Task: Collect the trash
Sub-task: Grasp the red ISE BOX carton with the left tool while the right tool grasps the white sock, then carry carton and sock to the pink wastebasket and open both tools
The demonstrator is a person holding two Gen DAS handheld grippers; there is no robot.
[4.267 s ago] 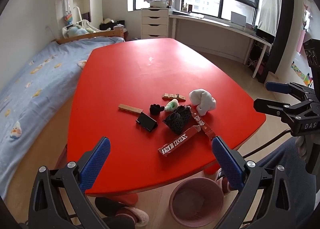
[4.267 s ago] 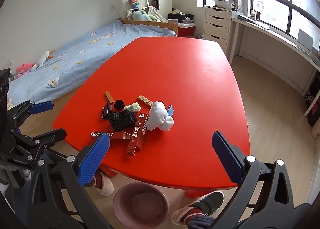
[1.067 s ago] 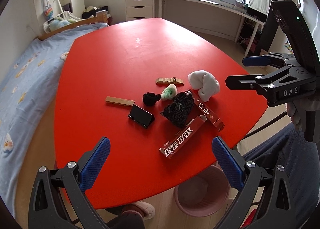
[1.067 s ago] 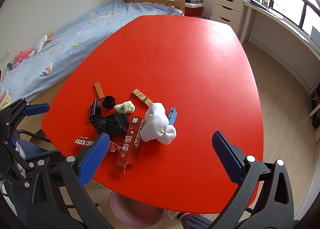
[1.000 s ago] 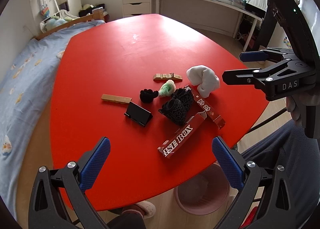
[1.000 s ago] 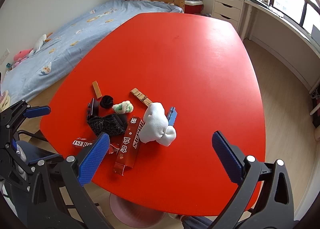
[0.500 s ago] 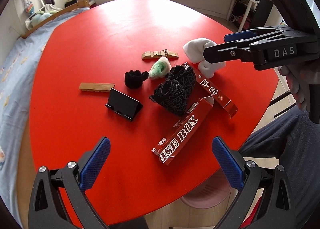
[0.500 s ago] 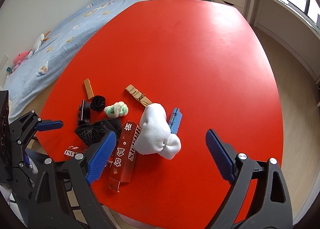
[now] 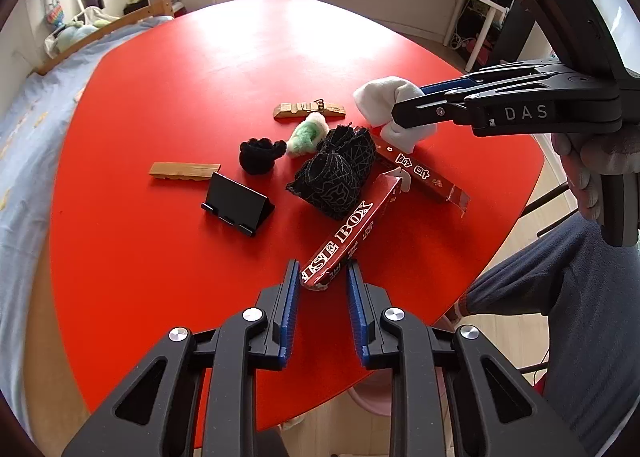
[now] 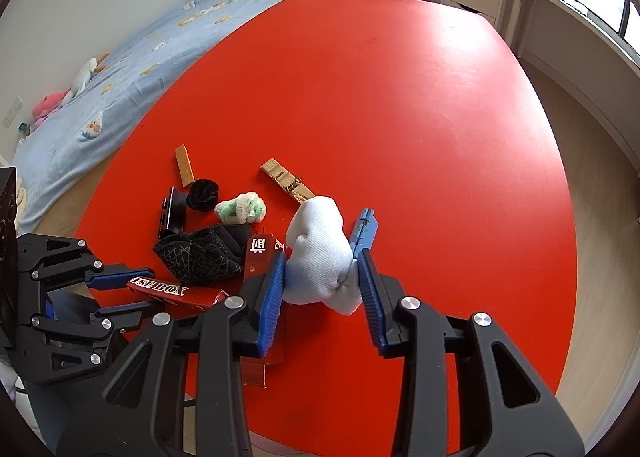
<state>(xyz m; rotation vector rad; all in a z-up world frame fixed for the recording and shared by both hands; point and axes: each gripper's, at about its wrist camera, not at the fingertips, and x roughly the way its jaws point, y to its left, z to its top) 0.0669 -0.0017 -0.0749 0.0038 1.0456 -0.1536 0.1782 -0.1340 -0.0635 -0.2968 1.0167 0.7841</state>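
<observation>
On the far left of my left wrist view I see the bed (image 9: 24,129) running beside the red surface (image 9: 192,69). Moving right across the surface, a wooden strip (image 9: 185,170) lies flat, with a black phone stand (image 9: 238,204) just in front of it. Next come a black fuzzy scrunchie (image 9: 261,150) and a green and white one (image 9: 307,134) touching it, with a wooden clothespin (image 9: 310,111) behind them. A black mesh bundle (image 9: 337,172) sits in the middle of the pile.

My left tool (image 9: 322,278) has just been closing, and its blue pads now clamp the near end of the long red box (image 9: 352,228), which rests on the surface near its front edge and leans against the mesh bundle. A second red box (image 9: 420,174) lies crossed behind it.

Further right, my right tool (image 10: 322,269) has also just been closing; its pads squeeze the white sock ball (image 10: 318,253), which sits on the surface against the second red box. A blue clip (image 10: 363,231) lies just right of the sock. At the far right a gloved hand (image 9: 588,165) holds the tool's handle.
</observation>
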